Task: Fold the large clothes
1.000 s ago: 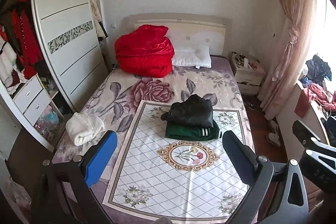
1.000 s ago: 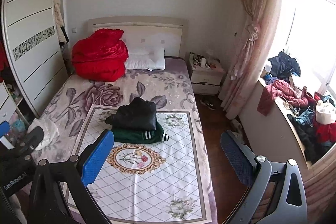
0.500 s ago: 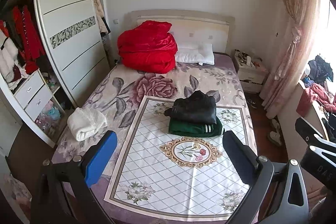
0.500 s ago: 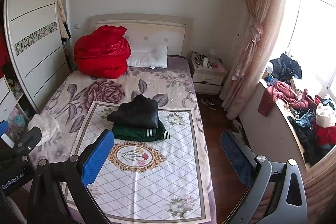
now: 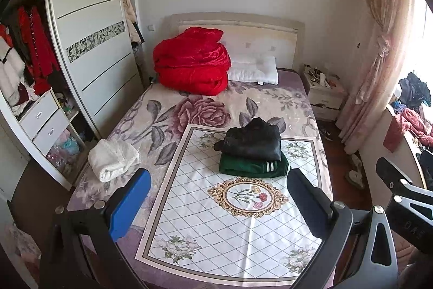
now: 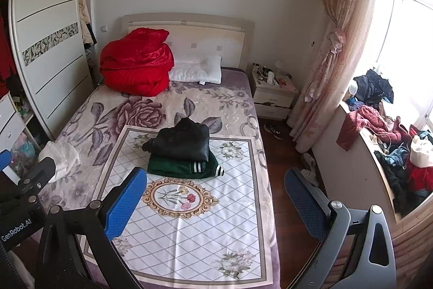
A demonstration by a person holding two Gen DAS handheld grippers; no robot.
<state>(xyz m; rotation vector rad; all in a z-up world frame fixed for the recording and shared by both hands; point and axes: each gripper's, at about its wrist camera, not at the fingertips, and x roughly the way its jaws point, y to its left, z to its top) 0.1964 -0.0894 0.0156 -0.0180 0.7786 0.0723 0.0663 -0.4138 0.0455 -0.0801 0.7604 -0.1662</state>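
A folded black jacket lies stacked on a folded green garment on a white patterned cloth spread over the bed. A white fluffy garment lies bunched at the bed's left edge. My left gripper is open and empty, held high above the bed's foot. My right gripper is open and empty, also high, over the bed's right edge. Each gripper shows at the side of the other's view.
A red quilt and a white pillow lie at the headboard. A wardrobe stands left, a nightstand and curtain right. A sill piled with clothes runs along the window.
Both grippers have drifted slightly back and up from the bed, so the view has widened a little. Nothing on the bed has moved. Both stay open.
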